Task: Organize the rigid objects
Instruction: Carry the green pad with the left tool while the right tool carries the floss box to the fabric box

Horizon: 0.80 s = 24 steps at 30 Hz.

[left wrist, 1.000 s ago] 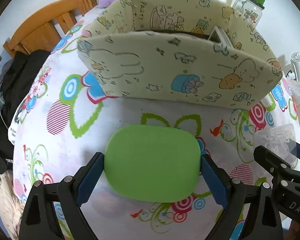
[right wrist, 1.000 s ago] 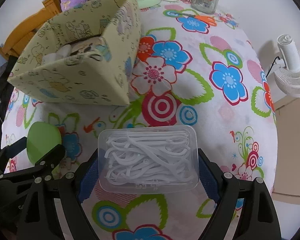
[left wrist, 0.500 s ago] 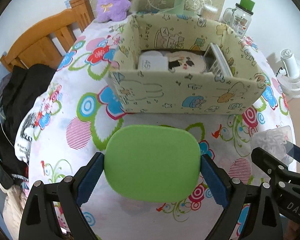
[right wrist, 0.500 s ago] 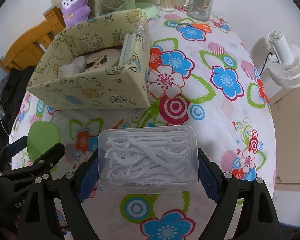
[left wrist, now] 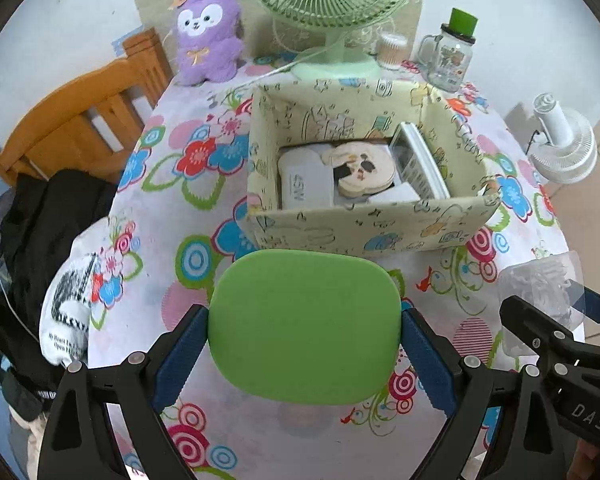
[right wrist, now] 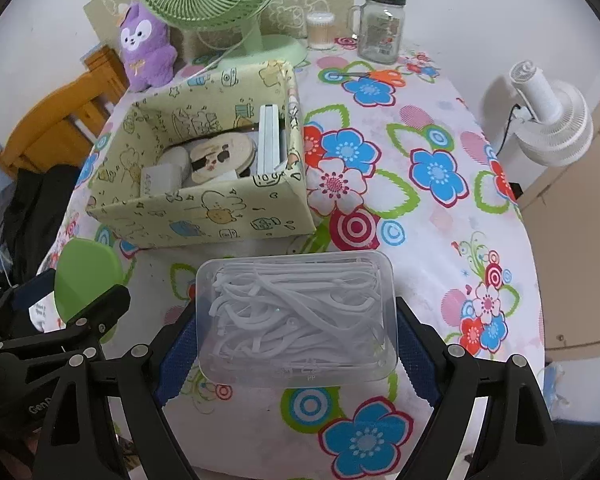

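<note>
My left gripper is shut on a flat green rounded case, held above the flowered table. The same green case shows at the left of the right wrist view. My right gripper is shut on a clear plastic box of white floss picks, also lifted off the table. That clear box appears at the right edge of the left wrist view. Ahead of both stands a pale yellow patterned storage box, open on top, holding a white box, a round panda-face item and a white upright case.
Behind the storage box stand a green desk fan, a purple plush toy, a cotton-swab jar and a glass mug jar with a green lid. A white fan is off the table's right side, a wooden chair to the left.
Both grippers rose with their loads. The storage box now looks farther and lower, so its inside and the things behind it have come into view.
</note>
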### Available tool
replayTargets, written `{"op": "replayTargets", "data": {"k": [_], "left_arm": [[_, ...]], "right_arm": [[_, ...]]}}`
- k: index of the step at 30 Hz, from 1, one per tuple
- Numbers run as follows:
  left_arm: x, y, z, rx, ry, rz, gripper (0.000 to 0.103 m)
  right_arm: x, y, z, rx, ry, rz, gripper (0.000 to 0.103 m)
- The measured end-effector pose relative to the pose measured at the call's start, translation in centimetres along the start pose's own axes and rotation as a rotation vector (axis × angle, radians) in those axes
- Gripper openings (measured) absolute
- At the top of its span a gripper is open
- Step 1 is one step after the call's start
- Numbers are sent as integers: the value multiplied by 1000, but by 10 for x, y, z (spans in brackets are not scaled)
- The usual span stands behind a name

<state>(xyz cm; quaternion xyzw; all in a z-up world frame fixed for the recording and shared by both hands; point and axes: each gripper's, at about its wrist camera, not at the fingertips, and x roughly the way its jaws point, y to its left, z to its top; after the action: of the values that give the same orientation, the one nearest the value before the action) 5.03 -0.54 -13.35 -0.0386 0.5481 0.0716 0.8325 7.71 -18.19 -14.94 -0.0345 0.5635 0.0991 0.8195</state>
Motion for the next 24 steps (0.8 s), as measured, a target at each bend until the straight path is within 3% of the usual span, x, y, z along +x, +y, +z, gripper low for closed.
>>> {"op": "replayTargets", "data": {"k": [13, 24], "left_arm": [[-15, -1, 29, 50, -49, -18, 95], [-10, -4, 51, 22, -49, 9, 95]], "right_arm": [[-25, 6, 18, -3, -39, -12, 89], [-20, 3, 53, -59, -41, 20, 89]]}}
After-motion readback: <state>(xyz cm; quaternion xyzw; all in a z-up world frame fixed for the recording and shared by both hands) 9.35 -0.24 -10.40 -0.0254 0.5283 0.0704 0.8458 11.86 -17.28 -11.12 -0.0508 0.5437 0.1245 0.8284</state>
